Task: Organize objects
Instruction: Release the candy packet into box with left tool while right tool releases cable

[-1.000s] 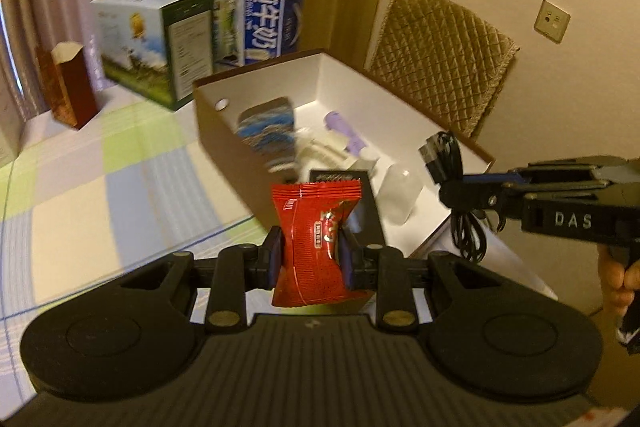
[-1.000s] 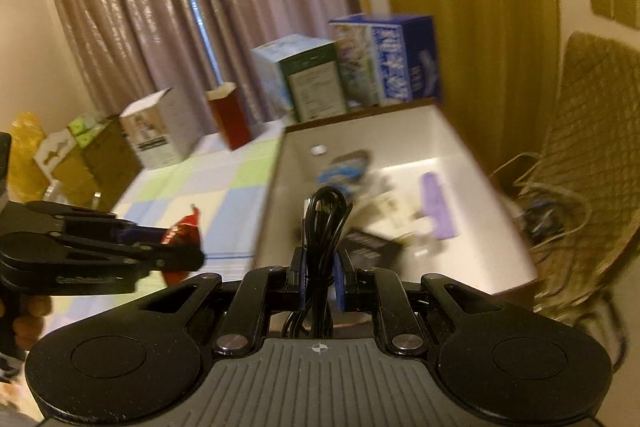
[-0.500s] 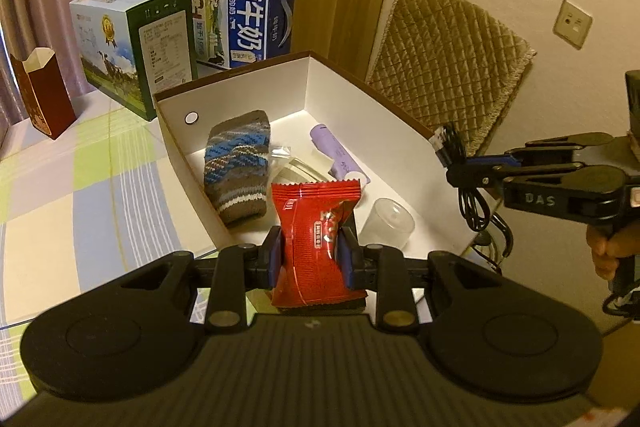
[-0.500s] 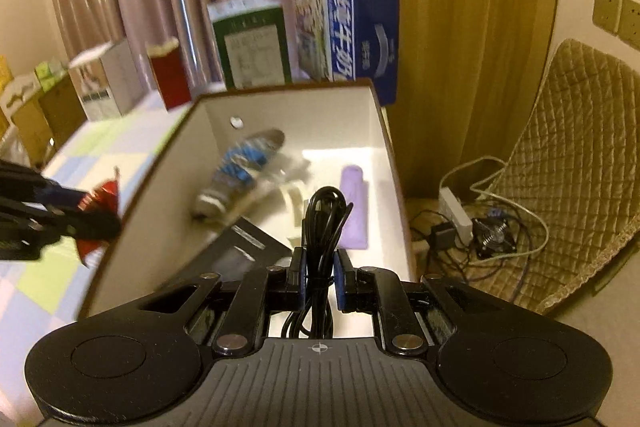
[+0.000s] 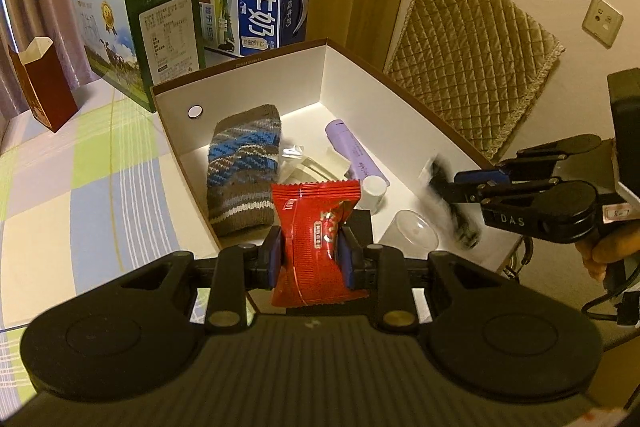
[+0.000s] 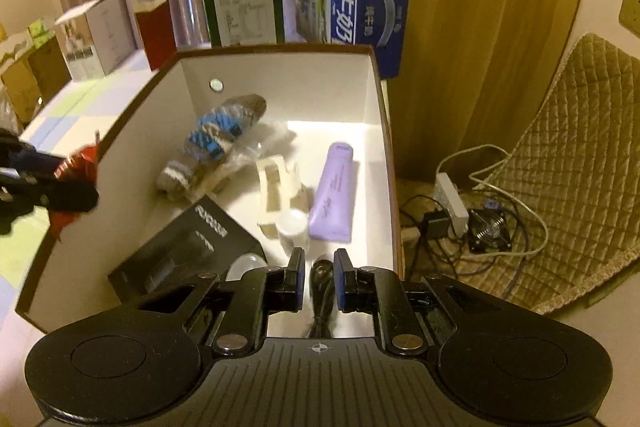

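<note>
Hovering over the half-filled box, we still must drop the red packet and black cable, each clamped between jaws.

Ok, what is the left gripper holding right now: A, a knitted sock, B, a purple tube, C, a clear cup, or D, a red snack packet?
D: the left gripper is shut on the red snack packet, just at the near edge of the open box.
</note>
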`<state>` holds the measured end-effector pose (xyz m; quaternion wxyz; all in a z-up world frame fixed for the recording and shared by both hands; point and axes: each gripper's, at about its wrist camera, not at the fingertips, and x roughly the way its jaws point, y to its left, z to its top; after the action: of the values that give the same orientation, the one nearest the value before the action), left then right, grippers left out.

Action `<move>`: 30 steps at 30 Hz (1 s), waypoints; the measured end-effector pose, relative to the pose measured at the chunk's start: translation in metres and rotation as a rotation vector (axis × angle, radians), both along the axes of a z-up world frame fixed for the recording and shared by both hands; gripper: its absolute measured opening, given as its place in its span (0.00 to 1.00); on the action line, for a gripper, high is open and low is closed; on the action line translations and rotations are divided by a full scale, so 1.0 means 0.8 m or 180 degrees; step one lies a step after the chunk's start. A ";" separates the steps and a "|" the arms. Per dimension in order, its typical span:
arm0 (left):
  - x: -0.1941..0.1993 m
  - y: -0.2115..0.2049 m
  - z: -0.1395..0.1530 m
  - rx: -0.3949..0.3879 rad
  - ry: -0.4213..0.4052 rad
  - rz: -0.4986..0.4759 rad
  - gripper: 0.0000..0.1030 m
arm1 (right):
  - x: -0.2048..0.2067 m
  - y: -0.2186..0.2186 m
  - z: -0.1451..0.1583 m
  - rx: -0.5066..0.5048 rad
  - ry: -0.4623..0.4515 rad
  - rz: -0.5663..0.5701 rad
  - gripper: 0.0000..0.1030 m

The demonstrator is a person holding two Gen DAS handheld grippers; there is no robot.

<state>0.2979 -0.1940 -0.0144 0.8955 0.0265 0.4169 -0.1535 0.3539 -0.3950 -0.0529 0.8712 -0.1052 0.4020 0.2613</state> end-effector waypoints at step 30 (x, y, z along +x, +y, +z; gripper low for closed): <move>0.017 -0.029 -0.010 0.0150 0.0007 0.0034 0.52 | -0.042 -0.027 0.031 0.0453 -0.0062 -0.0006 0.75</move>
<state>0.3118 -0.2172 -0.0226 0.8950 0.0451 0.4215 -0.1389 0.3203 -0.4164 -0.0285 0.8807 -0.0452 0.3739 0.2874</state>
